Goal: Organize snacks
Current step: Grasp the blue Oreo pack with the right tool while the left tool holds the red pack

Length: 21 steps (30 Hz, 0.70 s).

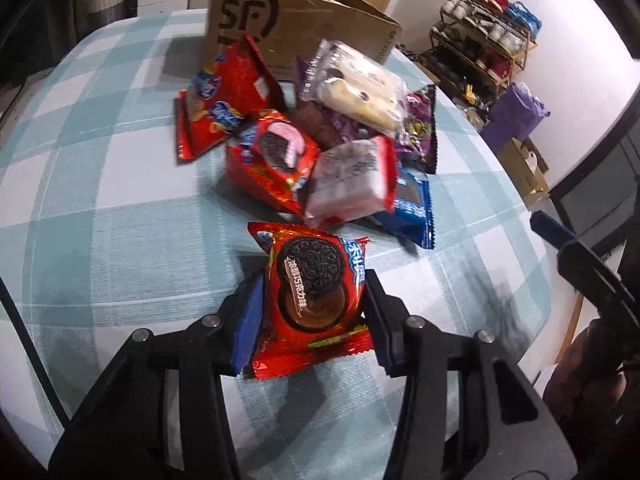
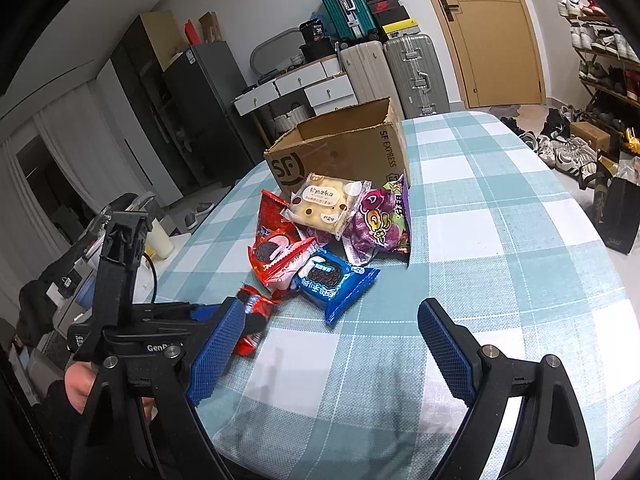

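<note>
A red chocolate sandwich-cookie packet (image 1: pixel 314 300) lies on the checked tablecloth (image 1: pixel 100 220), pinched from both sides by the blue pads of my left gripper (image 1: pixel 314 284), which is shut on it. The right wrist view shows the same packet (image 2: pixel 252 312) poking out beside the left gripper (image 2: pixel 168 332). Beyond it is a pile of snacks: another red cookie packet (image 1: pixel 276 156), a blue cookie packet (image 2: pixel 332 280), a cream cake packet (image 2: pixel 324 204) and a purple candy bag (image 2: pixel 380 224). My right gripper (image 2: pixel 332 312) stands open over bare cloth, with nothing between its fingers.
An open cardboard box (image 2: pixel 340 148) marked SF stands behind the pile at the table's far side. Suitcases (image 2: pixel 400 68), drawers and a door stand behind the table, and a shoe rack (image 1: pixel 480 40) is off to the right. Checked cloth (image 2: pixel 500 240) stretches right of the pile.
</note>
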Each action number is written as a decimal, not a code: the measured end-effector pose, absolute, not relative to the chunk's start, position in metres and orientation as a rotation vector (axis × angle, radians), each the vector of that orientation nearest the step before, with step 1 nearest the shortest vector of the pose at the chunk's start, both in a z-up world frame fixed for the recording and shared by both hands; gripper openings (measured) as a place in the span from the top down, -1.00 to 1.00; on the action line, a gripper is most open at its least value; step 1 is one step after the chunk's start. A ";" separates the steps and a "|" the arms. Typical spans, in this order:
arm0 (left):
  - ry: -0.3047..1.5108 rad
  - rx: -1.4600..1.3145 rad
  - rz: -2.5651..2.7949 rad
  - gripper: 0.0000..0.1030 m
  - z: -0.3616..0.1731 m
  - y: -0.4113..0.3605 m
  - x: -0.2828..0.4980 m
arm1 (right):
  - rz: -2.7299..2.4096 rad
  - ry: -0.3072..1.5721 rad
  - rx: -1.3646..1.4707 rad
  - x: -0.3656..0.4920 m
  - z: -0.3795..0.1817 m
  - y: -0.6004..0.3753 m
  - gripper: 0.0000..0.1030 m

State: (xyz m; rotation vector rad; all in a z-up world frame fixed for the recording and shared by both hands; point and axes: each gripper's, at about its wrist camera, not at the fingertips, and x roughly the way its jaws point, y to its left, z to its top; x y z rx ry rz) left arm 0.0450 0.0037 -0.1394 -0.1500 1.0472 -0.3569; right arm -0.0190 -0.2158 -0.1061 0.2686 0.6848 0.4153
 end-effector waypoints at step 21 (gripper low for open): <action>1.029 -0.208 -0.345 0.14 -0.137 0.046 0.039 | 0.458 0.755 0.228 0.026 -0.117 -0.177 -0.72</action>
